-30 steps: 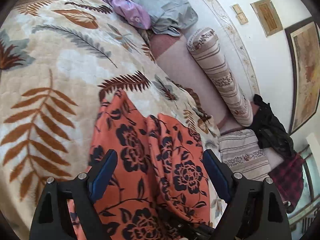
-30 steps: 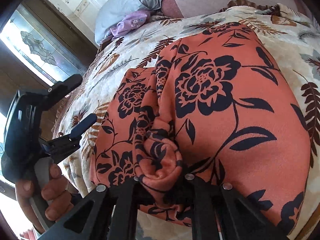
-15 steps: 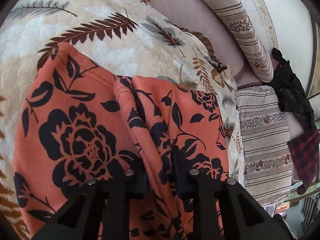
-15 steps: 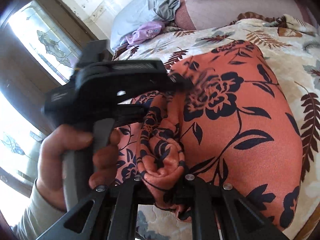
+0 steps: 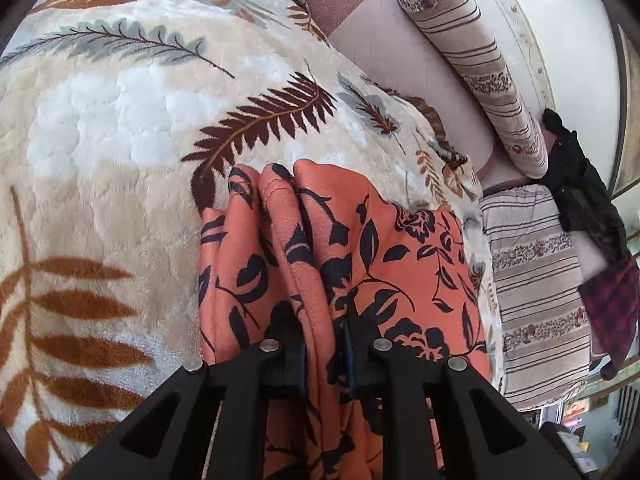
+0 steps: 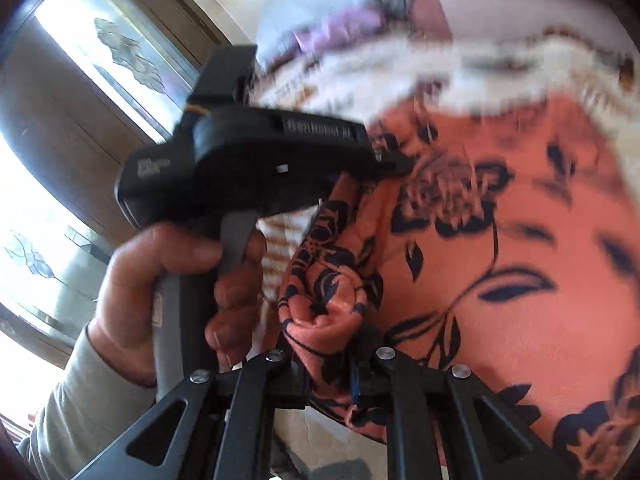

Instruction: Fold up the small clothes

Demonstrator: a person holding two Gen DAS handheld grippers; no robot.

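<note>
An orange garment with black flowers (image 5: 380,248) lies bunched on a leaf-patterned blanket (image 5: 120,140). My left gripper (image 5: 326,344) has a raised fold of it between its pads, and its jaws are closing on that fold. In the blurred right wrist view, my right gripper (image 6: 332,360) holds a crumpled edge of the same garment (image 6: 520,280). Its jaws are opening, with the cloth still pinched between the pads. A hand (image 6: 160,280) grips the handle of the left gripper's black body (image 6: 256,168), just left of the cloth.
A striped bolster (image 5: 480,60) and a striped pillow (image 5: 536,300) lie to the right of the blanket. Black clothing (image 5: 588,192) and a red plaid cloth (image 5: 612,300) sit beyond them. A window (image 6: 100,60) is on the left in the right wrist view.
The left gripper came down open over the garment and closed on a fold. In the right wrist view it swept in from the left, and the garment's left side has been drawn together.
</note>
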